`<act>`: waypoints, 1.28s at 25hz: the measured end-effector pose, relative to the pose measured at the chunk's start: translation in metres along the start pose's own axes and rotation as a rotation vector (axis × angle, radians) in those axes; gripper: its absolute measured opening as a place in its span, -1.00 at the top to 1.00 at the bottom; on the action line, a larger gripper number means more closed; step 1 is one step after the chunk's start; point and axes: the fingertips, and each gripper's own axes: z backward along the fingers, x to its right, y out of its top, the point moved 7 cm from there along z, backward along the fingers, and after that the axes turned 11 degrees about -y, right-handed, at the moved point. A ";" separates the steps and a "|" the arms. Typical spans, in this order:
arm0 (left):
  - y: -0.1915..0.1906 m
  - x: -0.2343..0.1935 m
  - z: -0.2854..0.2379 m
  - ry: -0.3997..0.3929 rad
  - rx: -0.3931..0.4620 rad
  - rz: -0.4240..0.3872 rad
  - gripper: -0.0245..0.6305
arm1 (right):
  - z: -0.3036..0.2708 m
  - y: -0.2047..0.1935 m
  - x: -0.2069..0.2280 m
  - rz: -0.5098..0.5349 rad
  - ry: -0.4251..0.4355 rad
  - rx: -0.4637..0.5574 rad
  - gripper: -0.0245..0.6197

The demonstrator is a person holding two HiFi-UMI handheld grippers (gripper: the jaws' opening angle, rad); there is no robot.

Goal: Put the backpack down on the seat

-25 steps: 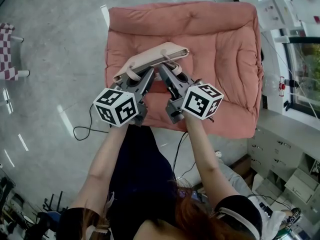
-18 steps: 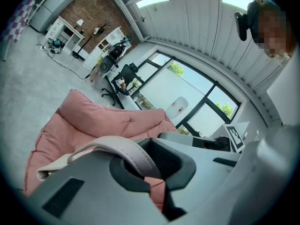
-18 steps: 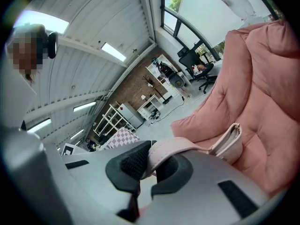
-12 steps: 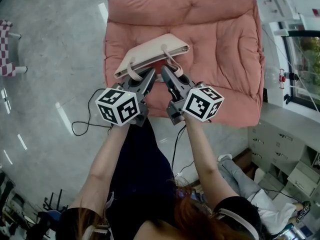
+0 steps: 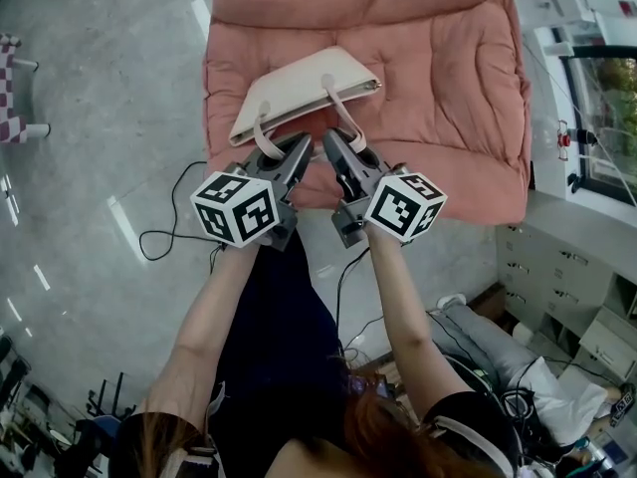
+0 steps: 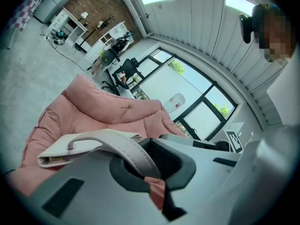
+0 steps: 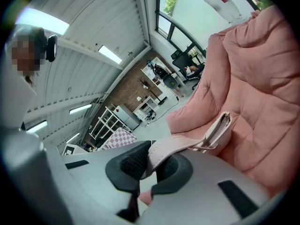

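A cream backpack hangs by its two straps over the front left part of the pink cushioned seat. My left gripper is shut on the left strap, which runs through its jaws. Beside it, my right gripper is shut on the other strap. The two grippers stand close together just in front of the seat's front edge. In the left gripper view the backpack shows flat above the cushion; in the right gripper view the backpack shows edge-on. Whether it rests on the seat I cannot tell.
A black cable loops on the grey floor left of the seat. White cabinets line the right side. A checkered stool stands at the far left. Someone's legs lie at the lower right.
Both grippers have carried the backpack forward, further over the seat and a little lower. The grips on the straps are unchanged.
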 end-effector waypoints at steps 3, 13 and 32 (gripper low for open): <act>-0.021 0.006 0.009 -0.007 -0.006 0.010 0.87 | 0.013 -0.020 0.002 -0.011 -0.011 0.001 0.81; -0.077 0.023 0.025 -0.028 -0.026 -0.024 0.87 | 0.051 -0.068 0.014 -0.014 -0.029 0.021 0.81; -0.200 0.022 0.048 -0.035 -0.054 0.052 0.87 | 0.092 -0.172 0.056 -0.048 -0.086 0.002 0.81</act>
